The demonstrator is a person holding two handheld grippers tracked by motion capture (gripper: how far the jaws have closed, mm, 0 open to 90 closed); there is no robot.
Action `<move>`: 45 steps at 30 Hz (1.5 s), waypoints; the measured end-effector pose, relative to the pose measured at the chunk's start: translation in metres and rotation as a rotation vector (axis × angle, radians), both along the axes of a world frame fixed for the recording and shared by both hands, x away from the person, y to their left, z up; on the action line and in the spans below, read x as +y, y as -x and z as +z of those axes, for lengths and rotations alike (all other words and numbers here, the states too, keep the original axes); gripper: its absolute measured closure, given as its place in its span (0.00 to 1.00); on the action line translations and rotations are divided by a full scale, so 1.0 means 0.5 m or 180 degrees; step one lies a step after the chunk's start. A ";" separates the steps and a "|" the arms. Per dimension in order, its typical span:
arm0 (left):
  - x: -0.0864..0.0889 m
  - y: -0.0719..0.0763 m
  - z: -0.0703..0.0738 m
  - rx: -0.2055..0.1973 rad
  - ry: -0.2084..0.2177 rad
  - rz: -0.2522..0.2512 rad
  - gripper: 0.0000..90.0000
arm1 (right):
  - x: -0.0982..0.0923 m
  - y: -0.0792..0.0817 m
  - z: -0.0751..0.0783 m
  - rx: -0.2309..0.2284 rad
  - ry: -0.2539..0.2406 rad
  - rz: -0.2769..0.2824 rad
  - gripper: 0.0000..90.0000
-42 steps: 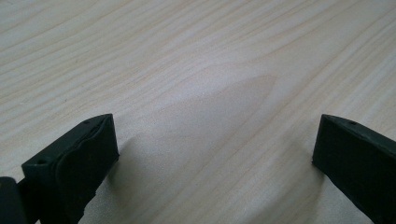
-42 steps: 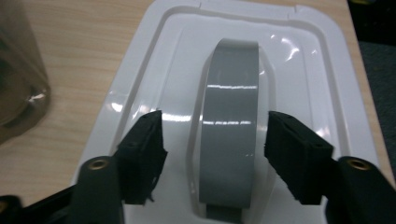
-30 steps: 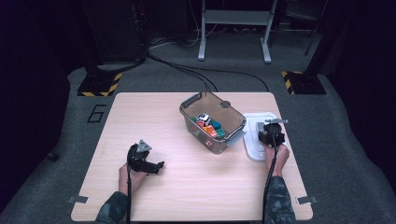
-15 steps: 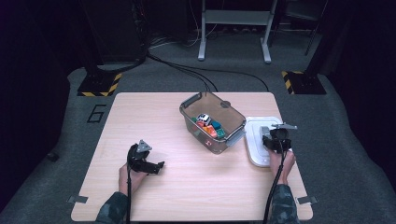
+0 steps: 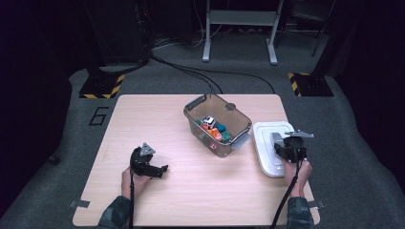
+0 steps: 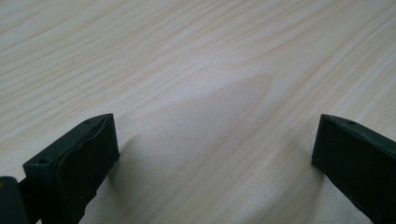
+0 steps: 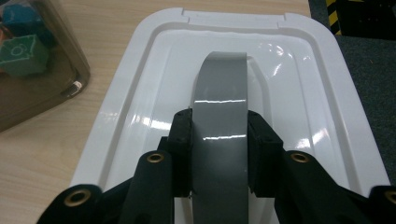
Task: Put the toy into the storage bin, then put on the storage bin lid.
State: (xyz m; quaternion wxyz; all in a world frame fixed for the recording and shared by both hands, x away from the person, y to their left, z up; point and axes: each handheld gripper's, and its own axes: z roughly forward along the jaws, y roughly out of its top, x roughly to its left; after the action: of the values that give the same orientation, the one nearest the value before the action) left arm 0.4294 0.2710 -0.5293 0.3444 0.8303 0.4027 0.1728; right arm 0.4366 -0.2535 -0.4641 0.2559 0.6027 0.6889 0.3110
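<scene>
Plastic, rigid and glossy: the white lid (image 7: 233, 70) looks light and stiff, likely slick on its flat faces, so the arched grey handle (image 7: 220, 98) at its middle is the sensible place to take it. The right gripper (image 7: 219, 149) has done just that, its jaws pressed against both sides of the handle band. The lid lies flat on the counter (image 5: 157, 124) near its right edge, just beside the clear bin (image 5: 217, 125), which stands uncovered with small coloured toys (image 5: 213, 130) inside. Lifted by the handle alone, the lid may tip or swing, so a level, steady carry seems wise.

In the high view the right hand (image 5: 297, 169) reaches forward from the near edge, holding the gripper over the near part of the lid. The left gripper (image 5: 148, 164) rests low at the near left of the counter, well apart from the bin; its jaws stand wide with nothing but bare wood between them.
</scene>
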 end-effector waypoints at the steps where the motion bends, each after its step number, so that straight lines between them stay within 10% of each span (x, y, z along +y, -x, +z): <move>1: 0.000 0.000 0.000 0.0000 -0.0001 -0.0001 0.00 | -0.002 0.003 0.003 -0.0010 0.0007 0.0022 0.75; 45: 0.000 0.000 0.000 -0.0006 0.0003 -0.0006 0.01 | 0.029 -0.024 0.217 -0.0316 0.0075 0.0351 0.75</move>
State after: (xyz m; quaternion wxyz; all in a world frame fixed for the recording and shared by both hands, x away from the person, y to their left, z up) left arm 0.4293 0.2708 -0.5293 0.3454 0.8303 0.4017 0.1730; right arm 0.4484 -0.2389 -0.3554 0.2793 0.5446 0.7111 0.3461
